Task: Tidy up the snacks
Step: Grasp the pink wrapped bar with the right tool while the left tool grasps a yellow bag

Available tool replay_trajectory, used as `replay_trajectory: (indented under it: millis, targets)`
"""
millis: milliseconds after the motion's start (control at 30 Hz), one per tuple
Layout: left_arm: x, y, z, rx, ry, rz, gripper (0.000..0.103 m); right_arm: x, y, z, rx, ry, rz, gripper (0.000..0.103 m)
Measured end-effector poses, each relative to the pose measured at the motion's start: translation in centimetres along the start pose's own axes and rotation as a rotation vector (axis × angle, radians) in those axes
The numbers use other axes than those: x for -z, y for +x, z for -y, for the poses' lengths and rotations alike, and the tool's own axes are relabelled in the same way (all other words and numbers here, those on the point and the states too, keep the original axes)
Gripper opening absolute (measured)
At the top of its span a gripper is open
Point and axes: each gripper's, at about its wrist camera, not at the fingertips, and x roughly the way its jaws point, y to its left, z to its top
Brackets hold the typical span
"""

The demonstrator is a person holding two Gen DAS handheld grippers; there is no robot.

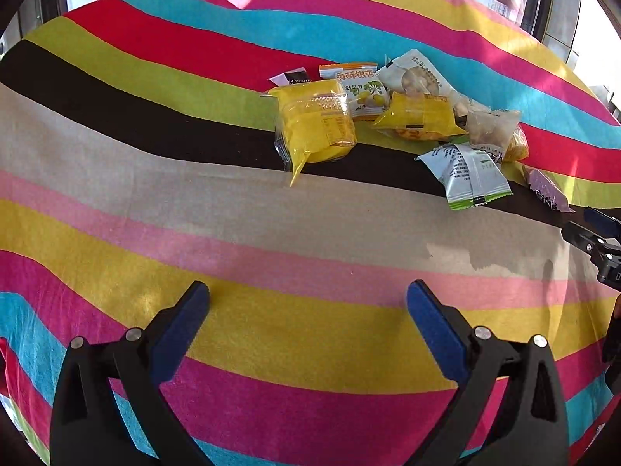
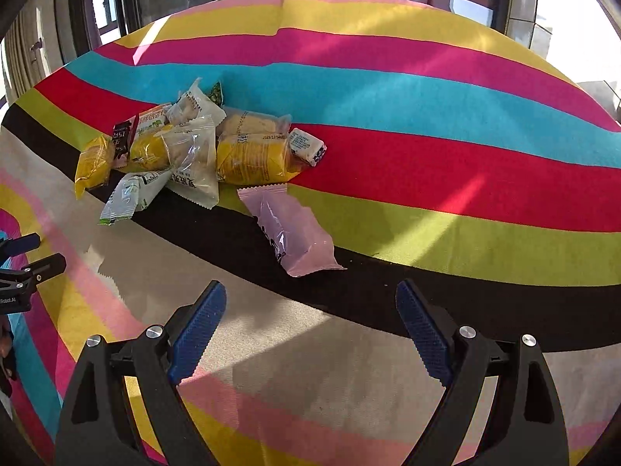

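Bare striped cloth [image 2: 427, 163] lies open ahead of both wide-spread grippers, left gripper [image 1: 308, 303] and right gripper [image 2: 310, 301], with only the pink packet [image 2: 293, 233] near the right one's path and the snack pile [image 1: 388, 116] crowding the far middle.

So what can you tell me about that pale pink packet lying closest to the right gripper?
The pale pink packet is a sealed, glossy plastic pillow-style wrapper with crimped, zigzag ends and dark print along one edge. It looks puffed, unopened and lies flat, angled diagonally on the striped tablecloth, across the black and lime stripes. It sits a little apart from the snack pile, nearly touching a yellow packet. Nothing grips it; the right gripper is open just short of it.
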Motion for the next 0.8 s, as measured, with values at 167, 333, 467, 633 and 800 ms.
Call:
replay_trajectory:
  millis: [167, 333, 467, 633, 800]
  targets:
    - [-0.3, 0.3, 0.5, -0.022, 0.01, -0.007, 0.101, -1.9, 1.5, -0.1, 0.0, -0.038, 0.001, 0.087]
    - [-0.3, 0.3, 0.5, -0.022, 0.011, -0.008, 0.101, -3.3, 3.4, -0.6, -0.031, -0.088, -0.043, 0.087]
    - [-0.2, 0.2, 0.4, -0.021, 0.012, -0.006, 0.101, -3.3, 3.1, -1.1, -0.09, -0.122, -0.045, 0.023]
    - [-0.1, 0.1, 0.3, -0.021, 0.012, -0.004, 0.101, -1.3, 0.6, -1.3, -0.069, -0.083, -0.02, 0.02]
    - [0.3, -0.2, 0.3, -0.029, 0.008, 0.017, 0.102, 1.3, -1.9, -0.2, -0.05, -0.024, -0.006, 0.02]
